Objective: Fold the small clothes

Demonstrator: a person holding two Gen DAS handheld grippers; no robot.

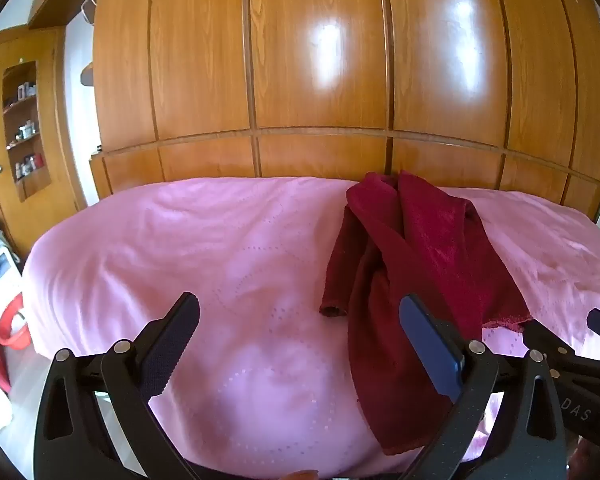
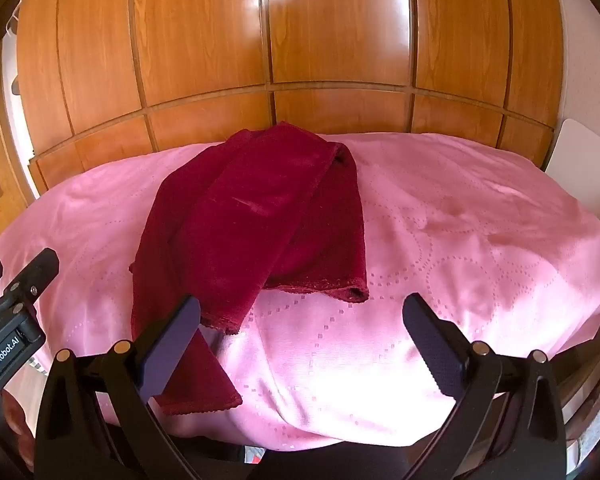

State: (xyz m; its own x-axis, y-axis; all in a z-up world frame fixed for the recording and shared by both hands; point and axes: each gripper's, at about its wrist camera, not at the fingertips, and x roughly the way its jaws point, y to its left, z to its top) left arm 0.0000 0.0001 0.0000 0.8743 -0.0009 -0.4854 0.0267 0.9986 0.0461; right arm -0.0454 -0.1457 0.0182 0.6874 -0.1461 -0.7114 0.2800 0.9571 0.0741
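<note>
Both tools, left and right, gape empty above rumpled velvety crimson garment (on pink bedspread).

Black hand-held gripper, silver rivets, blue pad.

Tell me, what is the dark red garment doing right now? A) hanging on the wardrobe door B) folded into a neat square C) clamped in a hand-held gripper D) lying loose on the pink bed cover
D: the dark red garment lies rumpled on the pink bed cover, with neither hand-held gripper touching it.
</note>
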